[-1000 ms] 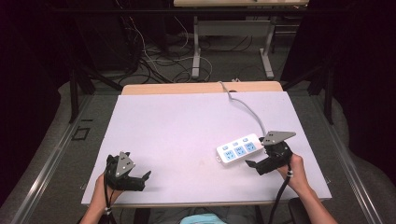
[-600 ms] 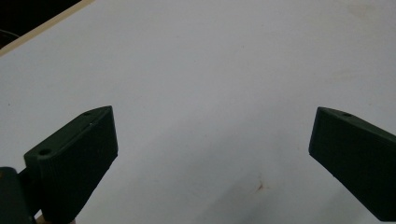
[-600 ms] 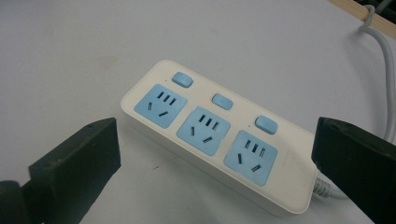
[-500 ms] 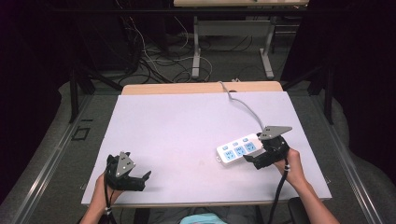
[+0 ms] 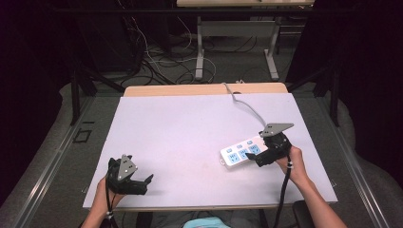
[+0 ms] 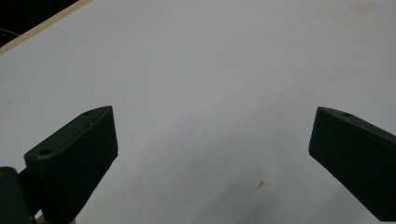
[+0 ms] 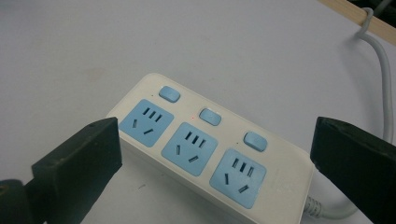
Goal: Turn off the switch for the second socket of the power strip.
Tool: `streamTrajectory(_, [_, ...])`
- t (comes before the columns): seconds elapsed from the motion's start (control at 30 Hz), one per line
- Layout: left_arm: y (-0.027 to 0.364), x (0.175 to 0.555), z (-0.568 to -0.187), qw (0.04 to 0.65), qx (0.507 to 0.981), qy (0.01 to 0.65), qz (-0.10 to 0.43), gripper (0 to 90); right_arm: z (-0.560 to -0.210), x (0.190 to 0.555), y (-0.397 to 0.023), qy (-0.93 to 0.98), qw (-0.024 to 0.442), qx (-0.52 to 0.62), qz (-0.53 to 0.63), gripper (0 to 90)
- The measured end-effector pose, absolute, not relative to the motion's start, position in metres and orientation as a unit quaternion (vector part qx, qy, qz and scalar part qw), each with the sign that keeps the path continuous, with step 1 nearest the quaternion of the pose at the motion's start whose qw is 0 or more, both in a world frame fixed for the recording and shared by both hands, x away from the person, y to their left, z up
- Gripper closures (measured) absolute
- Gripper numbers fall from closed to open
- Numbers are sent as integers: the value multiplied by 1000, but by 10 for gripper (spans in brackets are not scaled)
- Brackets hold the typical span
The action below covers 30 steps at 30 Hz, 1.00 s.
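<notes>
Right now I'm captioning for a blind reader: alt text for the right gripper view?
A white power strip with three blue sockets and three blue switches lies on a pale table, between the open jaws of the right gripper. Its grey cord runs to the table's far edge.

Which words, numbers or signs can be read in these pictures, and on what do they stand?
None can be read.
The power strip bears no legible print; its three blue switches carry faint marks, too blurred to read.
The table carries no text.
</notes>
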State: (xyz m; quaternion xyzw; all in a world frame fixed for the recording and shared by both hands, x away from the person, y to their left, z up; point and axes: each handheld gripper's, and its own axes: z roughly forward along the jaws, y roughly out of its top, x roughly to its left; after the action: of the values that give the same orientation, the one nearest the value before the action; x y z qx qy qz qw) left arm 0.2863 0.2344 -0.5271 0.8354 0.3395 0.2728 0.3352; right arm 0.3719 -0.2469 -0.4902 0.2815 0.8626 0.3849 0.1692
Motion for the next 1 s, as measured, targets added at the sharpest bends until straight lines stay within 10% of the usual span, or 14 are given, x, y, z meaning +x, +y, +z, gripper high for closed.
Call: streamTrajectory(1.0, [233, 288, -528, 331, 841, 331, 272, 10, -497, 406, -234, 873, 134, 291, 369, 7])
